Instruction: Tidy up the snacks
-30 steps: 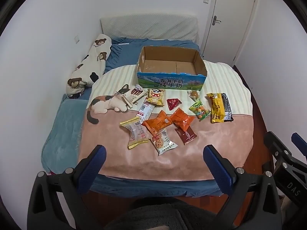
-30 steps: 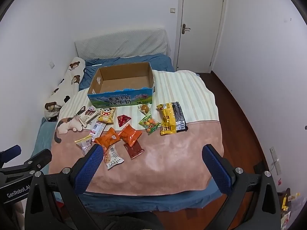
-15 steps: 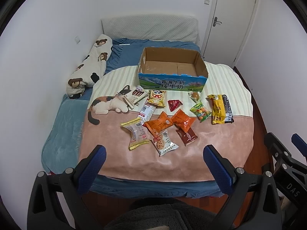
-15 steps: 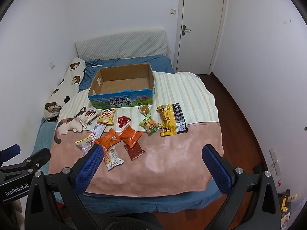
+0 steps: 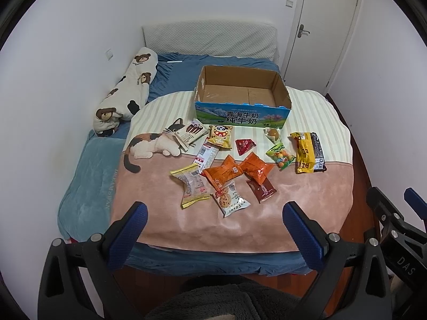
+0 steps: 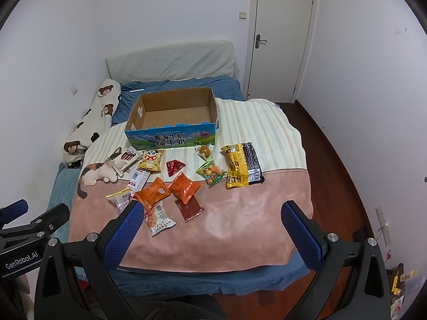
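On the blanket [image 5: 307, 194], snacks [image 5: 226, 172] lie scattered before the empty box [image 5: 241, 114]; we hold left gripper [image 5: 213, 222] and right gripper [image 6: 212, 221] spread wide, unloaded, ready for picking.

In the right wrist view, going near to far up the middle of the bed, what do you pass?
Right gripper → brown packet → orange packet → red triangular packet → cardboard box → grey headboard cushion.

Bed [image 5: 88, 186] under cat-print blanket [image 5: 307, 184], open cardboard box [image 5: 241, 116], scattered snack packets [image 5: 226, 172], bear-print pillow [image 5: 128, 90]
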A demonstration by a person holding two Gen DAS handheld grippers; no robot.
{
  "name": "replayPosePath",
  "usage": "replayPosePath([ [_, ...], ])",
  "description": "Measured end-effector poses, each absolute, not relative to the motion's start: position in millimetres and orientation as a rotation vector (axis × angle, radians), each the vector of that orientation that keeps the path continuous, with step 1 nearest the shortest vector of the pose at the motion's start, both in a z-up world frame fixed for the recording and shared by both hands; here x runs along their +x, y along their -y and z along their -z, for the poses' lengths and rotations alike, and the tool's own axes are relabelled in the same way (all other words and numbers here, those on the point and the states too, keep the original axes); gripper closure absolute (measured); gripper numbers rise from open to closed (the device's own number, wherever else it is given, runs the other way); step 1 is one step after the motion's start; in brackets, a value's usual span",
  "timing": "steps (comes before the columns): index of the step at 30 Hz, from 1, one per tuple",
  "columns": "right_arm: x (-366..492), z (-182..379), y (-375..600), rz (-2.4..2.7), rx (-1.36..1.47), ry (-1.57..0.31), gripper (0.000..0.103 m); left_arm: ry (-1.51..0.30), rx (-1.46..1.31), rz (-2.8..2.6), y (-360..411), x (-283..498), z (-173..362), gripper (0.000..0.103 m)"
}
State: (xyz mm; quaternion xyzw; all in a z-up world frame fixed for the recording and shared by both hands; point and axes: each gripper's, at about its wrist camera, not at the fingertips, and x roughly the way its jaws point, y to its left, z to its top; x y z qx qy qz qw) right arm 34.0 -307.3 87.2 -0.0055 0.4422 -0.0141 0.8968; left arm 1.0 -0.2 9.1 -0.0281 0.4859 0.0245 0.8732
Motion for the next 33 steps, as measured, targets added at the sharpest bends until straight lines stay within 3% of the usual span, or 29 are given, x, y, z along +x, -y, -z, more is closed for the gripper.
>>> replayPosePath([
  [33, 32.8, -84.3, 303.5, 0.025, -0.017, -0.928, 0.000, -1.018, -0.067, -0.047, -9.4, -3.3, -3.5, 0.000],
])
